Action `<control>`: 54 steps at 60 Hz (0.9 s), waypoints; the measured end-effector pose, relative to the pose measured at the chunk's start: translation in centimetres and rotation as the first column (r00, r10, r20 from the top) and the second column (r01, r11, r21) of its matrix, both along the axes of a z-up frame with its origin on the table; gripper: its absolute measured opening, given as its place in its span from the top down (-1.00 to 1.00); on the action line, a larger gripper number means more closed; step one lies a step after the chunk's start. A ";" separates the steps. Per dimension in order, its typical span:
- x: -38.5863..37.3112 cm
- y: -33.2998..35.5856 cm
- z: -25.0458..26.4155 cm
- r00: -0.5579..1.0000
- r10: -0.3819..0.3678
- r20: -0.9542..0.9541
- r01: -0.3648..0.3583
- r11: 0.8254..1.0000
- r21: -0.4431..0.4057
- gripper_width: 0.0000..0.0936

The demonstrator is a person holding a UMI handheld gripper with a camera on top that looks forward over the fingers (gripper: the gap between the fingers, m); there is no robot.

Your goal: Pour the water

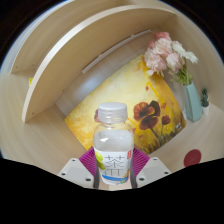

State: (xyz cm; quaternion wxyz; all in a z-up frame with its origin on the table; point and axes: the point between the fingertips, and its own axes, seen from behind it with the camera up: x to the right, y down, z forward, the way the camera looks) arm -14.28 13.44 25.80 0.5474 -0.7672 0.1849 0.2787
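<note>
gripper (115,170) at 6 o'clock, both pink pads (92,160) pressed on a clear bottle (113,142) with a white cap, held upright between the fingers. under and behind it a yellow flower-print mat (150,112) on a light wood table (40,140). at 2 o'clock pink flowers (168,55) in a vase (192,100). red round thing (193,157) at 4 o'clock, cannot tell what. curved wooden rail (80,45) at the far side.

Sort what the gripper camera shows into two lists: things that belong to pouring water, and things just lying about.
For the job:
- water bottle, capped, between the fingers
- gripper, pads at the bottle's sides; a firm grip cannot be confirmed

Just lying about:
- flower-print mat under the bottle
- vase of pink flowers
- dark red object
- no receiving cup shows
</note>
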 end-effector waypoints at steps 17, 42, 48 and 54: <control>13.4 0.1 -3.3 0.795 -0.118 0.595 0.087 0.993 0.082 0.03; 20.3 0.9 -16.2 0.791 -0.111 0.602 0.155 0.988 -0.021 0.03; 19.8 1.2 -18.1 0.790 -0.078 0.608 0.126 0.991 -0.037 0.03; 19.5 0.9 -19.6 0.770 -0.047 0.636 0.109 0.992 -0.058 -0.01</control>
